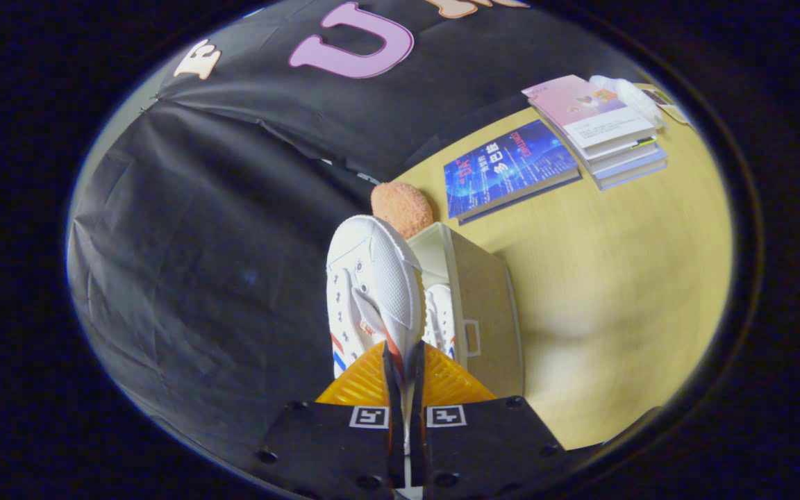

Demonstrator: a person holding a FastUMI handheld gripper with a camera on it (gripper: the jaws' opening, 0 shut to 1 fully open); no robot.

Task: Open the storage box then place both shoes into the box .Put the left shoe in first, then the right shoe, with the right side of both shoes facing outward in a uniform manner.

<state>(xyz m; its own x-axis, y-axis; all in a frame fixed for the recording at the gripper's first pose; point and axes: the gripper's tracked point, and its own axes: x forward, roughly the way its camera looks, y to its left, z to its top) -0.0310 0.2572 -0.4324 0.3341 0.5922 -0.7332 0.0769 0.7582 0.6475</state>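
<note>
Gripper [403, 361] fingers nearly closed, pinching heel edge of white sneaker [372, 278], held above open storage box [487, 312]. Second white shoe [439, 319] already inside, prob. the left one. Risk: thin pinch slips, or toe catches box rim w/ tilted approach

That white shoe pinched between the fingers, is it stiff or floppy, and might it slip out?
The shoe hangs from the fingers by a thin edge, so it may swing or slip. Its upper looks like soft canvas, likely floppy, though the sole probably keeps its shape. It seems light.
</note>
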